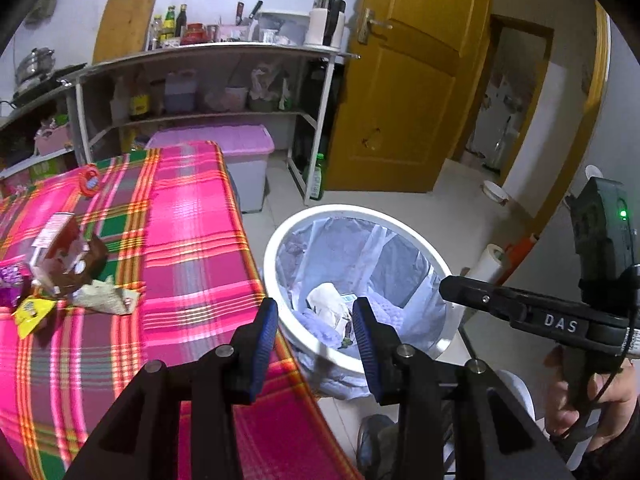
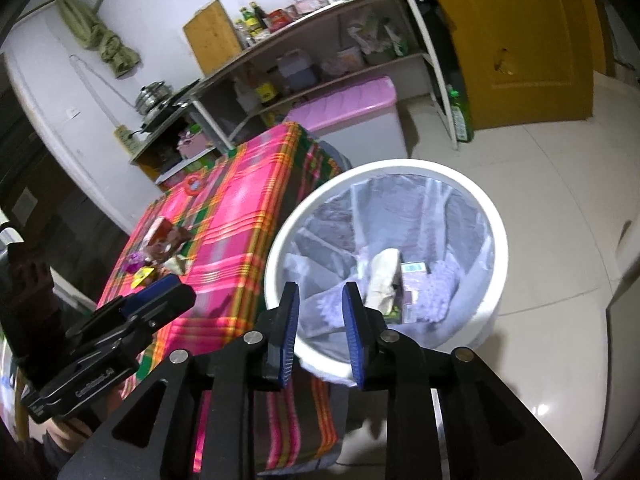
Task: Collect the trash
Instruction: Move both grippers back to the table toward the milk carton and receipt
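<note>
Both tongs hang over the white bin [image 1: 362, 364] with nothing between their blue pads: the left tongs [image 1: 316, 344] stand about half open, the right tongs [image 2: 320, 332] a little narrower. Inside the liner you can see a crumpled paper [image 2: 384, 276] and a small carton [image 2: 414, 280] lying on the bottom, so that load looks delivered.

The trash left to collect sits well apart from the bin, on the far-left part of the bench [image 1: 192, 240] with its pink plaid cloth: a brown wrapper [image 1: 70, 258], a yellow packet [image 1: 32, 312] just beside it, a crumpled scrap of paper [image 1: 106, 298] touching the wrapper's near edge, and something purple [image 1: 10, 280] at the frame's edge that is too cut off to name.

To do the return well, I would carry each pair of tongs clear of the bin rim before swinging toward the bench, and widen the jaws on the way. Take the paper scrap first, since it lies nearest and loose. Come down on its raised fold, not flat onto the cloth, or you may pinch the fabric and drag it.
</note>
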